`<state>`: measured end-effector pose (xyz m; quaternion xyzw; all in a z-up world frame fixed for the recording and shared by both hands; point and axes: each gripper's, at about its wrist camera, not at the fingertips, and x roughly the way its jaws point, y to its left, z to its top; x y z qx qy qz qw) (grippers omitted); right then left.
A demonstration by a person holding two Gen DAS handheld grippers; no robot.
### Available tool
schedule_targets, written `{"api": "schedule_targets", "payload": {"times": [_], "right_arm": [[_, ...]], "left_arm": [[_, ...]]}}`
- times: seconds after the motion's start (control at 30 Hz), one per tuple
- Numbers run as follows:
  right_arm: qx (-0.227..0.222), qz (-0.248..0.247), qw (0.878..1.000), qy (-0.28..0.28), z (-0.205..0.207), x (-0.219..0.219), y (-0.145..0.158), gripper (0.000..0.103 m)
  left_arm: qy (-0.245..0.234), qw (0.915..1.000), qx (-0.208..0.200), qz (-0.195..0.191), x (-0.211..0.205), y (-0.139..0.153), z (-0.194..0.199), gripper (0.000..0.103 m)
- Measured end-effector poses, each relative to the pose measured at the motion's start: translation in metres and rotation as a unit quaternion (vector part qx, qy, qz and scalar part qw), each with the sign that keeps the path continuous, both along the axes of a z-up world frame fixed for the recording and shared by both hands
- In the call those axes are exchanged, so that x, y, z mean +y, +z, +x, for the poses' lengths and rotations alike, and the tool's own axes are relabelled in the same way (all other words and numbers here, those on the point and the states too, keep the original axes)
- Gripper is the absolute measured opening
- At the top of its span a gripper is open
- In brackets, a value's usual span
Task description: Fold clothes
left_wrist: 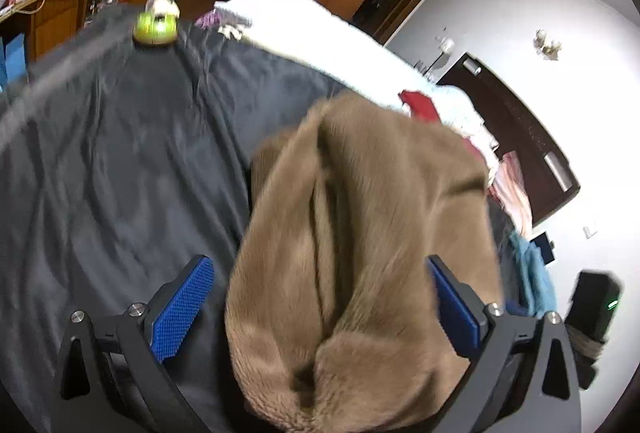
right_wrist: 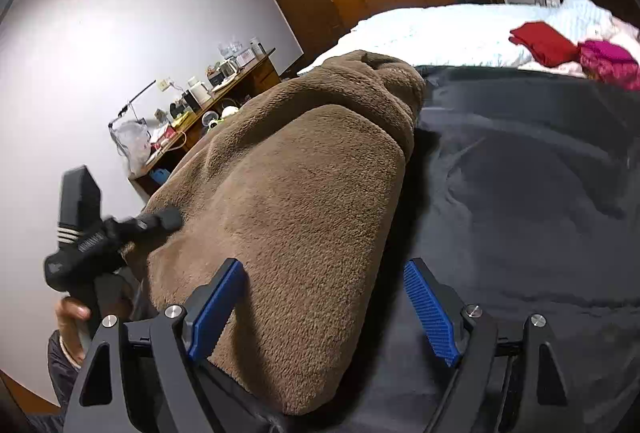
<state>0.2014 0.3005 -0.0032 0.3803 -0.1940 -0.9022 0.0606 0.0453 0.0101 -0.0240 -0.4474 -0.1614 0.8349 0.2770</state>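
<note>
Both pairs of blue-padded jaws stand wide apart, gripping nothing, as a brown fleece garment lies bunched on a dark grey sheet spread over a bed. The right gripper straddles the near edge of the fleece, its pads clear of the pile; the left gripper frames the thick roll from the other side, one pad just beside the cloth, though motion blur leaves contact uncertain. The fabric looks soft, plush and bulky, likely light but prone to slump and slide on the smooth sheet, so a deep pinch on a single hem or corner would seem the surest hold. Beyond, a white quilt carries folded red clothing.
</note>
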Motion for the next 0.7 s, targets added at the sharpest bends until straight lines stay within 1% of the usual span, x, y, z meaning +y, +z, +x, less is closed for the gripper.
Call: {"api": "schedule_targets", "payload": {"times": [0.07,0.1,0.23,0.3,0.4,0.43,0.53,0.57,0.63,0.7], "right_arm": [[0.000,-0.010,1.000,0.000,-0.004,0.003,-0.001,0.084],[0.001,-0.017,1.000,-0.002,-0.006,0.006,-0.001,0.084],[0.009,-0.054,0.998,-0.019,-0.018,0.024,-0.003,0.084],[0.002,-0.088,0.996,-0.021,-0.029,0.035,-0.006,0.084],[-0.018,-0.149,0.988,-0.018,-0.047,0.047,-0.016,0.084],[-0.027,-0.162,0.986,-0.015,-0.054,0.049,-0.020,0.084],[-0.050,-0.176,0.983,-0.006,-0.071,0.050,-0.031,0.085],[-0.055,-0.182,0.982,-0.002,-0.075,0.049,-0.035,0.086],[-0.059,-0.188,0.980,0.003,-0.082,0.048,-0.041,0.089],[-0.060,-0.194,0.979,0.008,-0.087,0.048,-0.044,0.091]], "left_arm": [[-0.016,0.9998,-0.005,0.014,0.000,0.011,-0.014,0.103],[-0.025,0.9995,-0.008,0.015,0.002,0.013,-0.022,0.103],[-0.036,0.9988,-0.033,0.000,0.013,0.009,-0.048,0.103],[-0.056,0.9974,-0.046,0.007,0.017,0.003,-0.052,0.103],[-0.084,0.9942,-0.066,0.015,0.022,-0.005,-0.058,0.103],[-0.093,0.9932,-0.069,0.009,0.024,-0.007,-0.060,0.103],[-0.114,0.9901,-0.079,-0.025,0.031,-0.014,-0.062,0.103],[-0.126,0.9880,-0.082,-0.035,0.035,-0.017,-0.063,0.103],[-0.149,0.9838,-0.090,-0.042,0.041,-0.023,-0.064,0.103],[-0.163,0.9804,-0.105,-0.034,0.042,-0.028,-0.066,0.103]]}}
